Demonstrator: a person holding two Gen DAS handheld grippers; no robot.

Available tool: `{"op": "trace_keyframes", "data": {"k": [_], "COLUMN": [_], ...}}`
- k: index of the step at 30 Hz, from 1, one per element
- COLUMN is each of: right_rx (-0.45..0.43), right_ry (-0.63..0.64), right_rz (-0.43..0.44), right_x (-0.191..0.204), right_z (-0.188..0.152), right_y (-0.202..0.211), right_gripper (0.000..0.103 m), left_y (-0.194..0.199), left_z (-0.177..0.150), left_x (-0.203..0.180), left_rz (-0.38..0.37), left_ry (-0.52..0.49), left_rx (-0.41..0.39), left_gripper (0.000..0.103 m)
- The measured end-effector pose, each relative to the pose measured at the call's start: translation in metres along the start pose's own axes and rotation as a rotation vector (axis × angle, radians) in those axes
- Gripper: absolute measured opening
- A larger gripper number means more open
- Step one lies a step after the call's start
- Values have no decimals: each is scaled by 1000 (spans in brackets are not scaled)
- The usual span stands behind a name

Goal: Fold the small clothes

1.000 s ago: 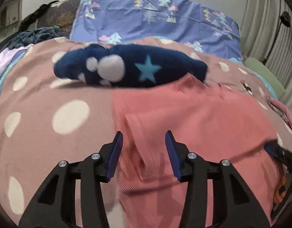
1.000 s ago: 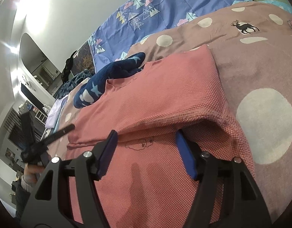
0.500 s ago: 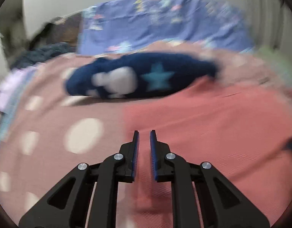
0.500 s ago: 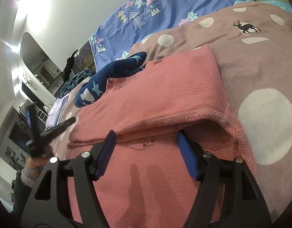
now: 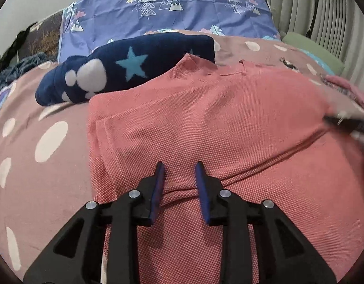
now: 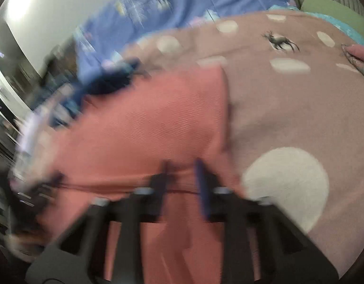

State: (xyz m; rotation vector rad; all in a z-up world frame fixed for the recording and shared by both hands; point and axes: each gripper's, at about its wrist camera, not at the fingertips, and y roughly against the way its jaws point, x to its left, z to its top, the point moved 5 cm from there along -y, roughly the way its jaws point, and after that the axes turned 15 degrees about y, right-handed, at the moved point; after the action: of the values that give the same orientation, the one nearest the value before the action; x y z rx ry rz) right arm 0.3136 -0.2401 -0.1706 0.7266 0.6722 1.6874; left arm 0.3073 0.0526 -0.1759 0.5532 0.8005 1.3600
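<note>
Lying spread on the bed's brown polka-dot blanket (image 5: pixel 47 170), the coral-pink shirt (image 5: pixel 217 123) fills the middle of both wrist views, one side already folded over itself. The left gripper (image 5: pixel 179 184) hovers at the shirt's near edge, at 6 o'clock in its own view; its jaws are opening, with a raised wrinkle of pink fabric between the blue pads but not pinched. The right gripper (image 6: pixel 182 184) is blurred; its jaws are closing over the shirt's fold line, and whether they pinch cloth yet cannot be told. A navy fleece garment (image 5: pixel 125 68) with a star and white cloud shapes lies at 11 o'clock, touching the shirt's collar end. Behind it, at 12 o'clock, lies a purple tree-print pillow (image 5: pixel 172 11).
</note>
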Motion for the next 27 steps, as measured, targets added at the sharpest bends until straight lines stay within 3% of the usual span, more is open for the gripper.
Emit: {"op": "trace_keyframes", "data": {"k": [6,9,11,13,16,21,25,27], "right_rx": [-17,-39,-24,-34,-43,-2,-8,-15], "right_ry": [158,119,75,73,94,108,100,82], "right_rz": [-162,-100,-48,-1,36,75,63,51], "right_x": [22,15,9,4,2,11,15,13], "right_z": [-1,-7,-21,-43,-79,-128,-151,-160], "right_y": [6,20,38,66,100,135,156,168], "right_gripper": [9,13,25,25,25,25,27,39], "left_y": [-2,10,34,66,102,126,155,164], "left_z": [0,-1,-8,-25,-57,-127,-167,-176], "left_x": [1,3,8,14,31,50,39,35], "left_rz": [-7,16,-24,-67,-54,-161,-202,-241], "left_ry": [9,21,53,34,-14,66,17,29], "left_rx": [1,-7,0,-22,-24,143,120,132], "left_gripper": [30,42,50,56,59,61,63,63]}}
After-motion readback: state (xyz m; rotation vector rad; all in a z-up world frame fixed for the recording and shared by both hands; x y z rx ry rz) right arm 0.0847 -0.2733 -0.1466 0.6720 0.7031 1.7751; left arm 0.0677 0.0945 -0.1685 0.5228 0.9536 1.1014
